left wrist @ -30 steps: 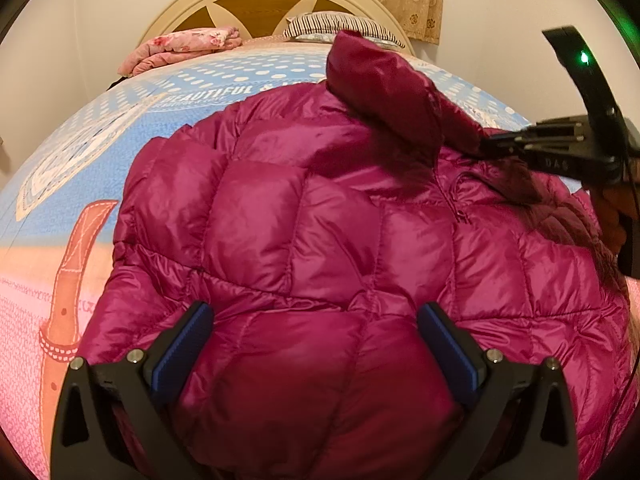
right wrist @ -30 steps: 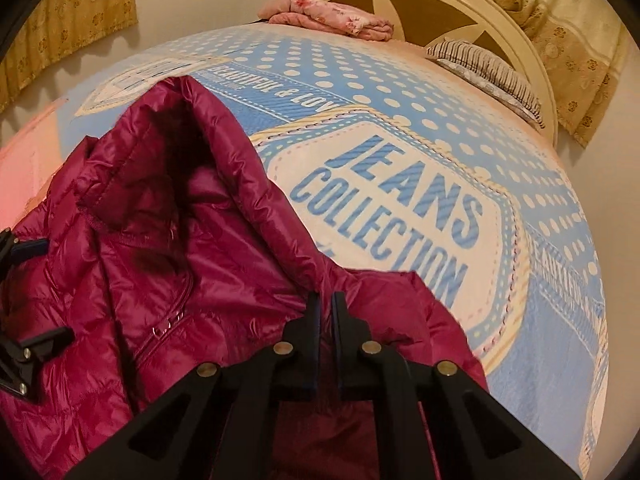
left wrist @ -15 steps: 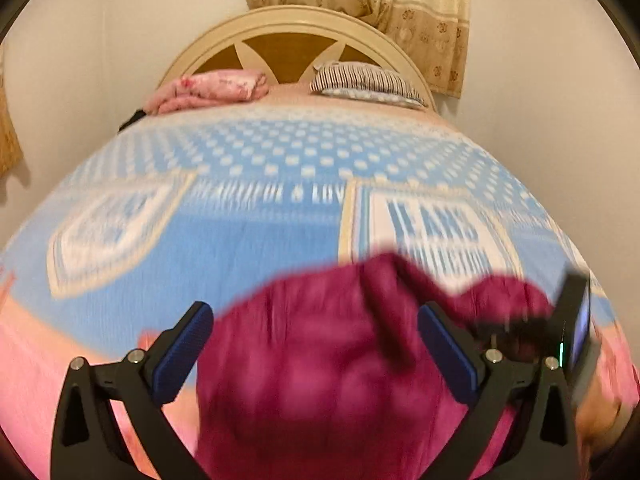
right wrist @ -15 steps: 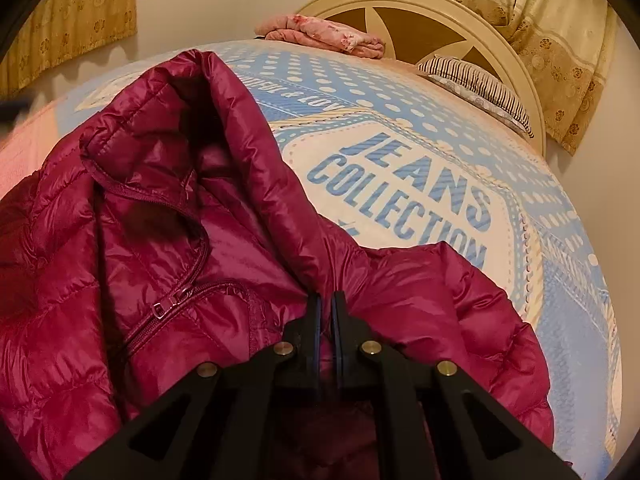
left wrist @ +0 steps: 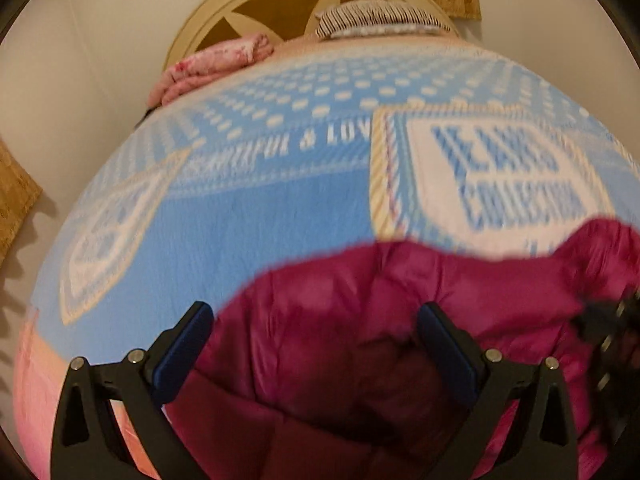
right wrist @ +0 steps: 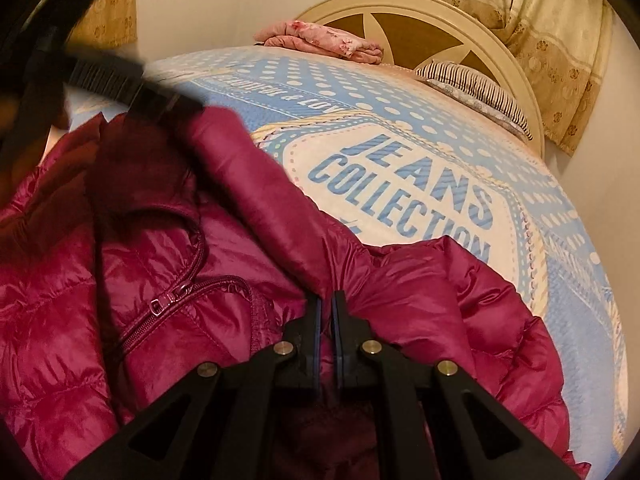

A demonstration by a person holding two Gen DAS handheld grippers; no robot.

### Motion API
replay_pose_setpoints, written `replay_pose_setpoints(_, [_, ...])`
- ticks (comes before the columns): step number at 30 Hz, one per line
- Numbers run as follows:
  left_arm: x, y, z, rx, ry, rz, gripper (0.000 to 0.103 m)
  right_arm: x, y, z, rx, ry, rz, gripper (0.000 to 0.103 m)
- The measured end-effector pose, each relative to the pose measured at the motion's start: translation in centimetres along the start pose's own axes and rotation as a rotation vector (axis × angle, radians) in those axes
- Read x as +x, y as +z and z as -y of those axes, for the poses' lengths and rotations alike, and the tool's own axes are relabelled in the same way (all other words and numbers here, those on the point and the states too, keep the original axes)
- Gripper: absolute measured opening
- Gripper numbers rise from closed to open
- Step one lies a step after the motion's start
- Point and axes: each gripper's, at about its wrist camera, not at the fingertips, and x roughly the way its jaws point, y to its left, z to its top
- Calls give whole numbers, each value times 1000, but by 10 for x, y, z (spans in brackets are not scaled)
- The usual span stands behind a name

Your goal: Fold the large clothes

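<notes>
Puffer jacket (right wrist: 208, 264), soft, light and slippery-looking, is lying rumpled on the bedspread (right wrist: 400, 128) below its "JEANS COLLECTION" print, with the right gripper (right wrist: 326, 312) pinching a fold near the zipper while the left gripper (left wrist: 316, 344) is hovering wide open above it.

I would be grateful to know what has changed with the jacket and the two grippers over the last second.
The left gripper, open throughout, has swung away from the jacket's quilted body toward its edge, so its view now shows mostly bedspread. The right gripper sank slightly, and the fabric it lifted has settled lower. It stays shut on the jacket; folded pink cloth and striped pillow are unmoved.
</notes>
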Motion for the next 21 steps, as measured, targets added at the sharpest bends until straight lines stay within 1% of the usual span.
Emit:
replay_pose_setpoints(3, [16,-13,-5,-45,-52,-16,103,0,0,-1,-11,-9,-1,5])
replay_pose_setpoints(5, [18,-12,-2,-59,-62,-18,103,1,1,-3,-26,-22,-11,5])
replay_pose_setpoints(7, [19,-14,-1,-59,-63,-11,103,-2,4,-2,-18,-16,-25,6])
replay_pose_setpoints(8, [20,-16,-1,-61,-65,-7,103,-9,7,2,15,5,-24,6])
replay_pose_setpoints(9, [21,-17,-2,-70,-75,-4,103,-17,9,7,62,30,-15,10])
replay_pose_setpoints(10, [20,-19,-3,-80,-86,-6,103,-27,12,13,116,61,3,16])
replay_pose_setpoints(11, [21,-19,-5,-89,-95,-8,103,-36,15,18,164,90,26,19])
replay_pose_setpoints(12, [21,-19,-6,-94,-101,-9,103,-44,19,24,209,107,48,27])
replay_pose_setpoints(13, [22,-19,-7,-97,-105,-10,103,-53,25,32,280,105,67,30])
replay_pose_setpoints(15, [22,-19,-7,-97,-104,-9,103,-60,35,50,437,94,63,30])
replay_pose_setpoints(17, [24,-17,-4,-97,-102,-8,103,-54,41,58,537,103,46,30])
replay_pose_setpoints(19, [24,-17,-4,-98,-103,-7,103,-43,45,49,491,52,24,28])
replay_pose_setpoints(20, [24,-17,-4,-98,-104,-6,103,-34,44,40,444,14,7,25])
replay_pose_setpoints(21, [24,-17,-4,-100,-106,-4,103,-25,40,37,430,-12,-18,22])
